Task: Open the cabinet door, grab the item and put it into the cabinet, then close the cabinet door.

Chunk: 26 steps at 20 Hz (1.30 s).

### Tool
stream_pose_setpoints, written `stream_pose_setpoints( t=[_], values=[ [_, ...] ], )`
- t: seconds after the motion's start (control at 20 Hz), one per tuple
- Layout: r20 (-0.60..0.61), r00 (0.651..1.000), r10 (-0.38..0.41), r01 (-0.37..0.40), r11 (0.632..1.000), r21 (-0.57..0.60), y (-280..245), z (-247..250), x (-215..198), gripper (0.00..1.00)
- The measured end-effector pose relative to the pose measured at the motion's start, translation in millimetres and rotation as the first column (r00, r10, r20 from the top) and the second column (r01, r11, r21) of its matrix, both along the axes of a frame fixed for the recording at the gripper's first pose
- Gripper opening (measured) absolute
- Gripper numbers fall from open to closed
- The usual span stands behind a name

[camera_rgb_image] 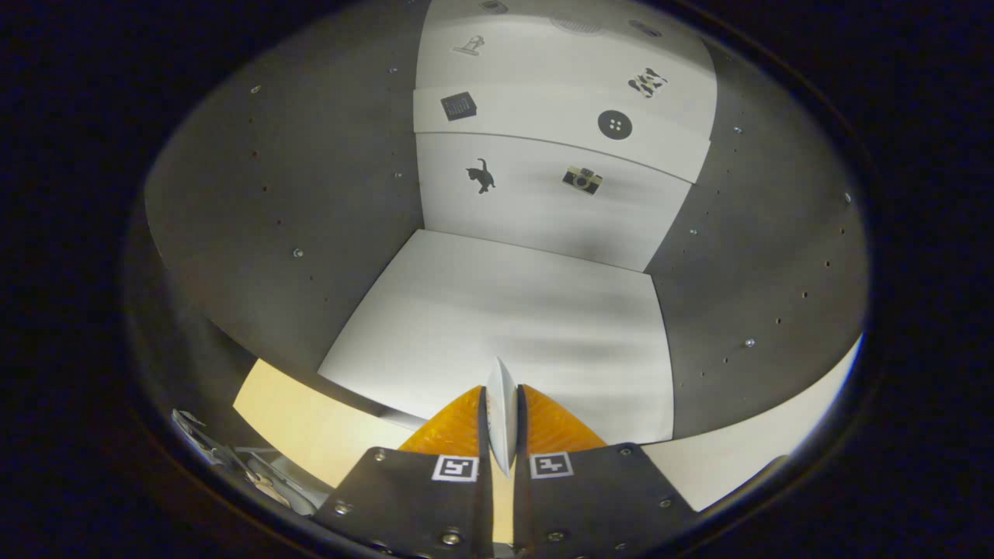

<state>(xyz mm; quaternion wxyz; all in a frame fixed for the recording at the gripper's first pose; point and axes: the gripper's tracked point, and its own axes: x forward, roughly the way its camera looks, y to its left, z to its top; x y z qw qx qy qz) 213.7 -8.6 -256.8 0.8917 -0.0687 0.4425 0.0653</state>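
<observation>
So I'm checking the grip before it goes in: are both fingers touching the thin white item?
Touching. The gripper view shows the gripper shut on the thin white item, a finger pressed against each side, no gap visible.

The open cabinet [326, 194] has dull grey side walls dotted with small dark holes and silvery screw heads. Its white floor panel [505, 326] and white back panels [543, 210] are patterned with black stickers: a cat silhouette [481, 175], a round four-hole button [614, 124], a dark square [458, 105], and a black-and-cream camera picture [582, 179]. The thin white flat item [502, 411] is plain. The pale cream-yellow bench [303, 427] is unpatterned.
</observation>
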Motion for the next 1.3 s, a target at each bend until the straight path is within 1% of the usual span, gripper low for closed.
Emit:
stream_pose_setpoints(
  t=[0.05,0.1,0.15,0.3,0.45,0.55,0.7,0.85,1.1,1.2,1.3],
  values=[
    [0.002,1.000,-0.001,0.001,1.000,0.001,1.0,-0.3,1.6,0.14],
    [0.005,1.000,-0.004,0.004,1.000,0.001,1.5,-0.7,2.6,0.15],
    [0.007,1.000,-0.011,0.011,1.000,0.005,1.5,-0.5,4.1,0.20],
    [0.009,0.999,-0.041,0.041,0.999,0.025,2.7,-1.6,11.7,0.21],
    [0.020,0.998,-0.052,0.051,0.998,0.029,2.5,-0.1,14.0,0.22],
    [0.046,0.998,-0.053,0.052,0.998,0.036,2.7,5.5,16.0,0.26],
    [0.119,0.992,-0.042,0.032,0.996,0.085,11.5,19.8,19.6,0.63],
    [0.235,0.971,-0.045,0.021,0.994,0.104,10.6,45.1,19.5,0.99],
    [0.405,0.913,-0.059,0.027,0.996,0.083,-2.1,86.5,6.1,0.99],
    [0.448,0.892,-0.059,0.023,0.996,0.086,-1.5,103.2,-9.2,0.99],
    [0.492,0.869,-0.043,0.005,0.997,0.077,3.1,121.5,-29.5,0.99]
  ],
)
